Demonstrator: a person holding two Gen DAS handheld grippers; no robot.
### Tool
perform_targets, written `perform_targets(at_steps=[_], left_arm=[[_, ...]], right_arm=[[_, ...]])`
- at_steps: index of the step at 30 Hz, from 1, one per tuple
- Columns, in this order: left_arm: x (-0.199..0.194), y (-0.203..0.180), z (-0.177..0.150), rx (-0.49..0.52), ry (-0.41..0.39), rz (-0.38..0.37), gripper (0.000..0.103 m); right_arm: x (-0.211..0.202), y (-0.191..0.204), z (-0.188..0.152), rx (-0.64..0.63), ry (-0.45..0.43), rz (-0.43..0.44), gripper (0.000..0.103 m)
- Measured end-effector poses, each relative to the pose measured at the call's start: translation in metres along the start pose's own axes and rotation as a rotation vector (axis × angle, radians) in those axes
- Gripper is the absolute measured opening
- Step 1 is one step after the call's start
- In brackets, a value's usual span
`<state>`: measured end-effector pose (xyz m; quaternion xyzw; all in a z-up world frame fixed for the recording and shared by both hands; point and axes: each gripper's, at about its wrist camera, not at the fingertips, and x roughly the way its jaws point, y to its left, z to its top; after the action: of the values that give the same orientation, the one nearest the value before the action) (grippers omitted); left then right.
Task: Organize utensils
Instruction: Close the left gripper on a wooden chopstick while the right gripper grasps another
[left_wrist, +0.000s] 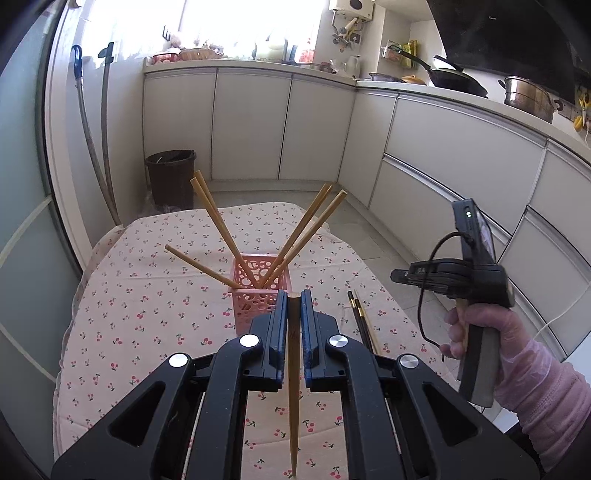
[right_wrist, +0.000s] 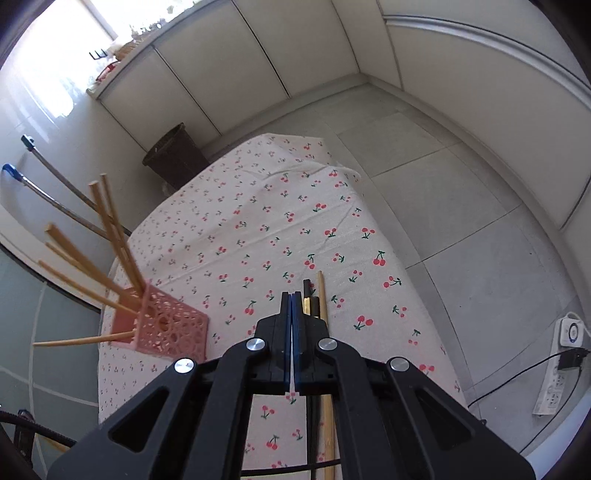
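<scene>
Left gripper (left_wrist: 294, 295): jaws clamped on one bamboo chopstick (left_wrist: 293, 369) (held before pink holder (left_wrist: 258, 295)). Right gripper (right_wrist: 291, 295): jaws together, empty, beside dark chopsticks (right_wrist: 310, 299) on surface (right_wrist: 258, 221).

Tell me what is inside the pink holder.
Five wooden chopsticks stand inside the pink holder, fanning outward above its rim. Their lower ends are mostly hidden by its perforated walls, and the left gripper covers its near side.
</scene>
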<state>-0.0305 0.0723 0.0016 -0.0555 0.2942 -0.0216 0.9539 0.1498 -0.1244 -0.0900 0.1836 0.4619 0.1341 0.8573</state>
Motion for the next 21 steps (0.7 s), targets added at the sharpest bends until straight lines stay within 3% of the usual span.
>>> perform_targets(at_steps=[6,10,14,17,21], left_arm=[[-0.005,0.006,-0.002,-0.015,-0.007,0.001,0.007],[-0.006,0.009,-0.001,-0.031,-0.005,-0.004,0.007],[-0.003,0.007,-0.001,-0.024,0.001,-0.009,0.007],[-0.001,0.007,0.0,-0.022,0.005,-0.016,0.007],[0.004,0.014,0.002,-0.04,0.019,-0.021,0.007]], right_arm=[[-0.056,0.011,-0.017,-0.031,-0.066,0.067,0.0],[-0.065,0.019,-0.023,-0.081,-0.062,0.055,0.0],[-0.027,0.017,-0.009,-0.056,0.025,-0.005,0.006],[0.019,0.01,0.0,-0.048,0.114,-0.075,0.019],[0.064,0.003,0.007,-0.068,0.148,-0.158,0.019]])
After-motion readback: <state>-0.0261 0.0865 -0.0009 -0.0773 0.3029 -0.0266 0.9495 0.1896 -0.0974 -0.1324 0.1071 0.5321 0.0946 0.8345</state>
